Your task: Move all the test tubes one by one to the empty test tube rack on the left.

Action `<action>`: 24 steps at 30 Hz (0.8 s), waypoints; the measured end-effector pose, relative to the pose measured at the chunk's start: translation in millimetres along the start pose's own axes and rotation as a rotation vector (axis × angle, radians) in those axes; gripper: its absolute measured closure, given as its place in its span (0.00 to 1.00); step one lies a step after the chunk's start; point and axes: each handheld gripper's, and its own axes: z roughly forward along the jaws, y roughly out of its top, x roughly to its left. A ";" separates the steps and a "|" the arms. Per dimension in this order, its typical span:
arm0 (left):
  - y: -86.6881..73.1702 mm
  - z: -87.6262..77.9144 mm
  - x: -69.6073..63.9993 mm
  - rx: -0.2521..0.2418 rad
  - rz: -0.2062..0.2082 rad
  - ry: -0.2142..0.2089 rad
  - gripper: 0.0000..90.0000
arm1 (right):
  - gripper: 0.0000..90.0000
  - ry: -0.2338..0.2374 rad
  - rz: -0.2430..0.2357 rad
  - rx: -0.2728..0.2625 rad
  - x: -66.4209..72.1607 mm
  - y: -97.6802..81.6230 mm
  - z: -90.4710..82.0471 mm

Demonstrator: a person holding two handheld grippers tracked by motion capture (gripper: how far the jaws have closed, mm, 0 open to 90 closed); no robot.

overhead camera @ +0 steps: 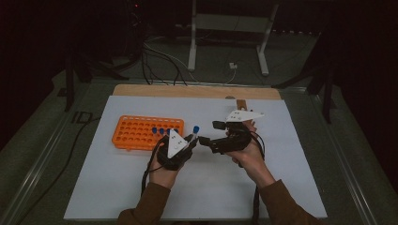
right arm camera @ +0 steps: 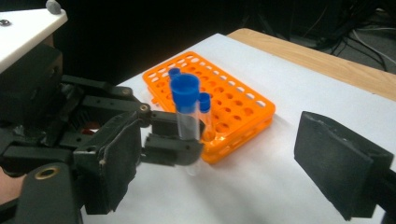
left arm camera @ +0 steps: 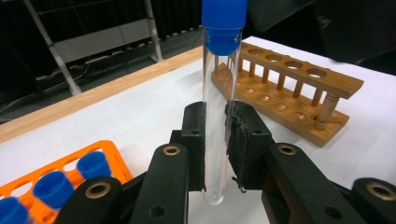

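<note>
Jaws of the left gripper (left arm camera: 215,140) clamp a clear glass test tube with a blue cap (left arm camera: 219,93), held upright, its rounded bottom hanging just below the pads and its cap well above them. Beyond those jaws lies a brown wooden test-tube rack (left arm camera: 299,88) on the white table sheet (left arm camera: 140,112); beside them sits an orange plastic tube rack (right arm camera: 219,98) carrying other blue-capped tubes (left arm camera: 53,189). The right gripper (right arm camera: 233,163) stands with its jaws spread wide, nothing pressed between them, the tube just ahead of its left pad.
</note>
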 end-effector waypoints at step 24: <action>0.0 -20.9 26.4 -0.017 -0.055 0.017 0.86 | 0.00 -0.206 -0.050 0.014 -10.8 -22.4 -10.2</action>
